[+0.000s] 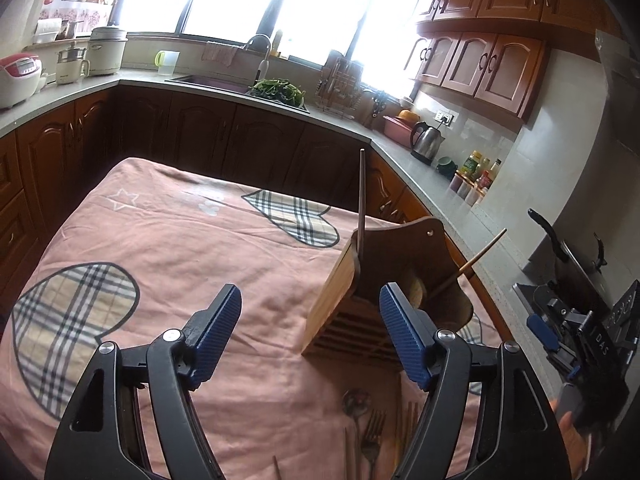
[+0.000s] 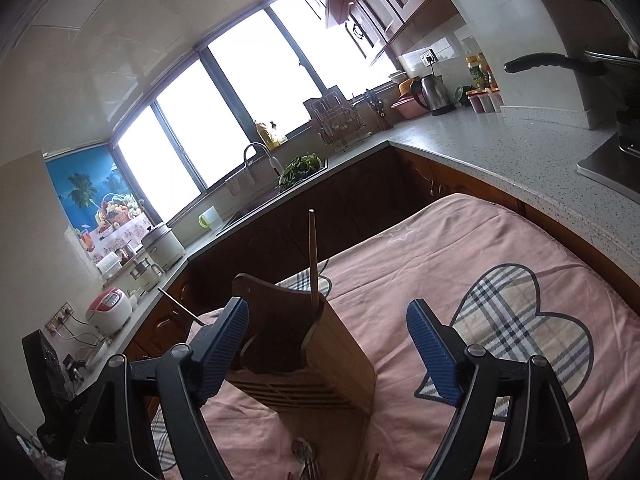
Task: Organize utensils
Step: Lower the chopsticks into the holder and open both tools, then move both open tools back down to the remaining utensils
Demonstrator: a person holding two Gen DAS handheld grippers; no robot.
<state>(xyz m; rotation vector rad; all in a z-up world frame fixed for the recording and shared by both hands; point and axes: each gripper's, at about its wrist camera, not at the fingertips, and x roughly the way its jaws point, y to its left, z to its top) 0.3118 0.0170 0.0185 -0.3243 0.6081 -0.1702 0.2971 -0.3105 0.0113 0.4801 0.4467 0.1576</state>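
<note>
A wooden utensil holder (image 1: 340, 296) stands on the pink cloth, with a dark chopstick (image 1: 362, 196) upright in it and a lighter one (image 1: 476, 258) leaning right. It also shows in the right wrist view (image 2: 340, 356). A spoon (image 1: 356, 400), a fork (image 1: 372, 436) and chopsticks (image 1: 408, 420) lie on the cloth in front of it. My left gripper (image 1: 310, 340) is open and empty, above them. My right gripper (image 2: 328, 348) is open and empty, its jaws either side of the holder. It also shows at the left view's right edge (image 1: 544, 332).
The pink cloth with plaid hearts (image 1: 160, 248) covers the table. A kitchen counter (image 2: 500, 140) runs around it, with a kettle (image 1: 426, 140), bottles, a sink (image 1: 216, 80), a rice cooker (image 1: 18, 78) and a pan on the stove (image 1: 576, 256).
</note>
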